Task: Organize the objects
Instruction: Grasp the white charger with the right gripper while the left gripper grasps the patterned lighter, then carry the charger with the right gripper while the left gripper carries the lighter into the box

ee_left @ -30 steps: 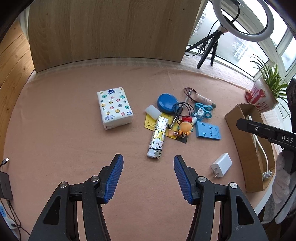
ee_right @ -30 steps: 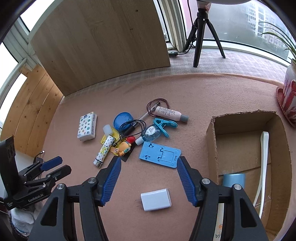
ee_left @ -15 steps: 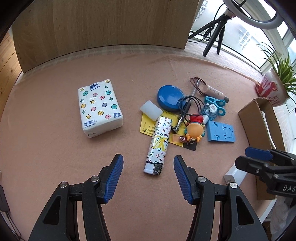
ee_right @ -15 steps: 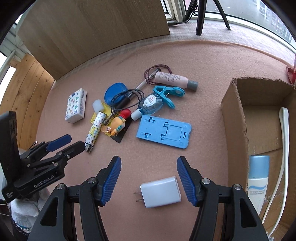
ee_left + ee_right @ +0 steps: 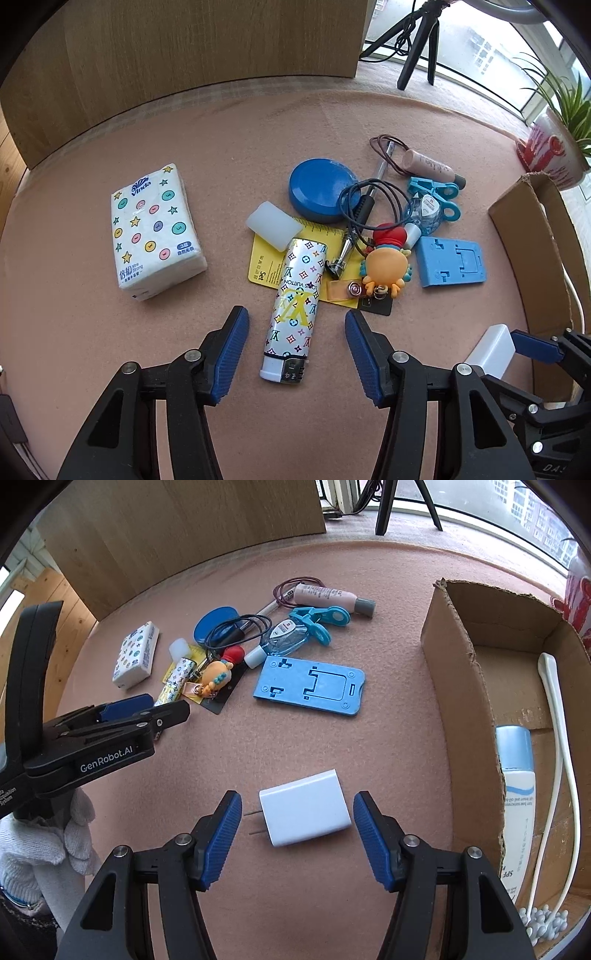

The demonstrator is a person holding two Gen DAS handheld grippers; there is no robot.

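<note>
On the pink felt surface, furthest left, lies a white tissue pack dotted with coloured buttons and stars, printed "Vinda". Next, my left gripper hangs over a long silver lighter covered in a colourful monogram pattern with a yellow "LV" and the words "LOUIS VUITTON"; my jaws there are closing, the lighter's lower end between them, but the blue pads are not pressing it. The lighter lies partly on a yellow card with a ruler edge, marked "Set". Just right sits an orange cartoon keychain, then a blue phone stand. My right gripper has its jaws apart on either side of a plain white charger plug, lying flat with prongs pointing left, untouched. Far right, the cardboard box holds a blue-capped bottle reading "SPF". The left gripper's side reads "GenRobot.AI".
</note>
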